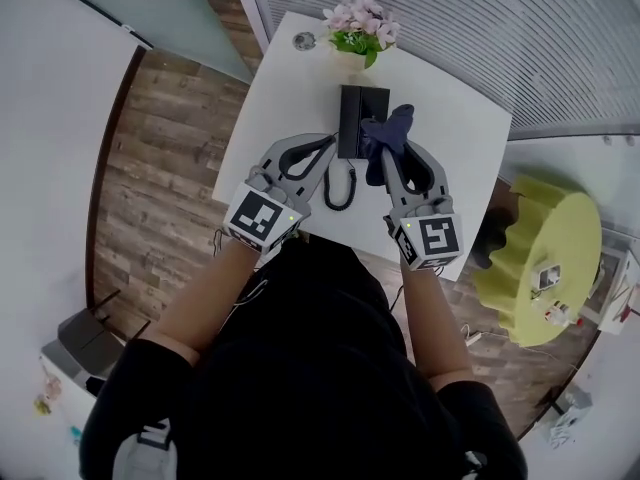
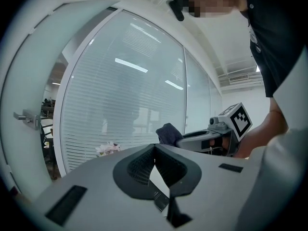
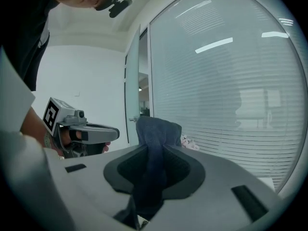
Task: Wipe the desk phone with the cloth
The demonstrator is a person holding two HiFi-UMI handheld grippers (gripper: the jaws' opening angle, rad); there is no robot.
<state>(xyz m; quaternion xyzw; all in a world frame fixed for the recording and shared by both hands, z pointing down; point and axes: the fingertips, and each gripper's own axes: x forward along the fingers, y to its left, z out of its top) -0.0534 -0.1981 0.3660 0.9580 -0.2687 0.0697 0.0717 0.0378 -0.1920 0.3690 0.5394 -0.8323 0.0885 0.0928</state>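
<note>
A black desk phone [image 1: 358,116] stands on a small white table [image 1: 275,118], its coiled cord [image 1: 340,188] trailing toward me. My right gripper [image 1: 388,160] is shut on a dark blue cloth [image 1: 386,133], which bunches over the phone's right side. In the right gripper view the cloth [image 3: 156,129] rises from between the jaws of that gripper [image 3: 155,150]. My left gripper [image 1: 328,148] hovers at the phone's near left corner, above the cord, jaws shut with nothing between them. The left gripper view points upward past its tips [image 2: 155,148], showing the cloth [image 2: 168,133] and right gripper [image 2: 204,138].
A pot of pink flowers [image 1: 360,26] and a small round silver object [image 1: 303,40] sit at the table's far edge. A yellow-green stool [image 1: 545,258] stands right of the table. A glass wall with blinds [image 1: 450,28] runs behind; wood floor [image 1: 160,168] lies to the left.
</note>
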